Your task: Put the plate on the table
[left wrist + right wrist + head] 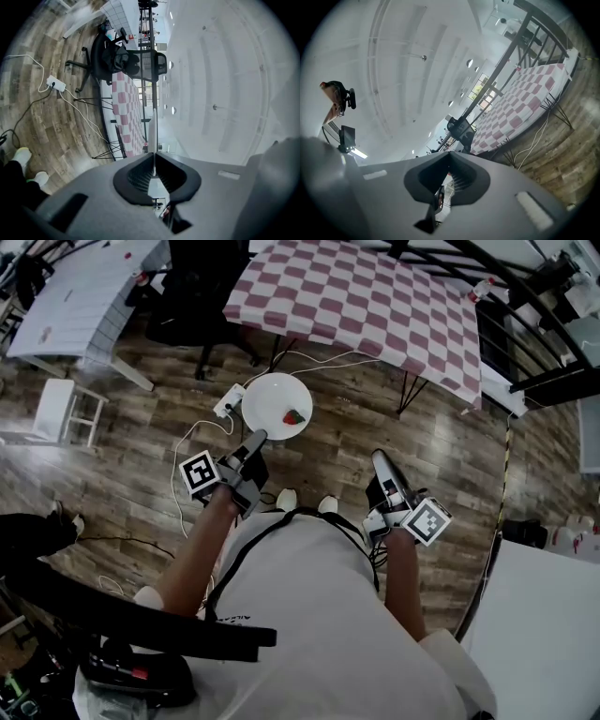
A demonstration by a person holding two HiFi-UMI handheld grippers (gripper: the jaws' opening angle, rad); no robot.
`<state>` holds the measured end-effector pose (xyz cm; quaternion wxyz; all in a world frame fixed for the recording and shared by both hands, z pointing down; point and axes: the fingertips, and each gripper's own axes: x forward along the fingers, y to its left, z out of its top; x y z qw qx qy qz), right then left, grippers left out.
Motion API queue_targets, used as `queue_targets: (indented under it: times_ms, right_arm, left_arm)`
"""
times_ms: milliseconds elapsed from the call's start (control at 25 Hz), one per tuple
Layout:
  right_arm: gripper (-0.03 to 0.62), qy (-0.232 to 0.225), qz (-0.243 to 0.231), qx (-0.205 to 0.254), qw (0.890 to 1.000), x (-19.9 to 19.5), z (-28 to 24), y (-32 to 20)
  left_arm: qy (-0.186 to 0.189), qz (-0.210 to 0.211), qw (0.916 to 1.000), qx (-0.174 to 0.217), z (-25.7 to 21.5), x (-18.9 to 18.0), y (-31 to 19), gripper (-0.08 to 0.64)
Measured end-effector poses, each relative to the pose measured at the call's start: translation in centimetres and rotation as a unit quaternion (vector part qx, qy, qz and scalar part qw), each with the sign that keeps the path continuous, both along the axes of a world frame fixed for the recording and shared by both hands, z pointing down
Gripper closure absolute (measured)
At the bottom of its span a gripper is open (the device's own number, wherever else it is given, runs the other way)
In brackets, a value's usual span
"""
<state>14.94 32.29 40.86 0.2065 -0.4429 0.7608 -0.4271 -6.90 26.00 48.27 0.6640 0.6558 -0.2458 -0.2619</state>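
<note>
Left gripper view: plate (153, 136) edge-on only.

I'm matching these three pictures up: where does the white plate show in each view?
Head view: the plate is at upper centre, over the floor, its near edge gripped in the left claw.
Left gripper view: the plate shows edge-on, a thin white line rising from between the jaws.
Right gripper view: not in it.
Shared landmark: the checkered table.
</note>
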Motion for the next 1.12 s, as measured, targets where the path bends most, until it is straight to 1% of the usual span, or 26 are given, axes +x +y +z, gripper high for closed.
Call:
queue_targets:
  times_ms: [240, 360, 560, 800, 920, 1120]
  right_arm:
    - [0.584, 0.003, -0.02, 0.004, 1.0, -2.2, 0.0, -1.2]
    - [0.584, 0.004, -0.03, 0.002, 1.0, -2.6, 0.3, -1.4]
    - [0.584, 0.009, -0.03, -0.001, 1.0, -2.8, 0.2, -1.6]
    - [0.584, 0.01, -0.03, -0.004, 0.999, -2.8, 0.3, -1.6]
    - [0.584, 0.007, -0.037, -0.003, 0.999, -2.8, 0.9, -1.7]
    - [0.584, 0.0, -0.046, -0.007, 0.999, -3.6, 0.8, -3.3]
  left_arm:
    - [0.0, -0.011, 0.9999, 0.003, 0.0, -2.1, -0.9, 0.54]
    - [-0.004, -0.017, 0.9998, 0.005, 0.0, -2.6, -0.8, 0.54]
    - [-0.006, -0.024, 0.9997, 0.004, 0.5, -3.3, -0.9, 0.54]
    - [-0.008, -0.025, 0.9996, 0.005, 0.6, -3.3, -1.1, 0.54]
    - [-0.008, -0.027, 0.9996, 0.008, 0.5, -3.1, -1.2, 0.54]
    - [-0.011, -0.038, 0.9992, 0.005, 0.5, -3.6, -2.2, 0.54]
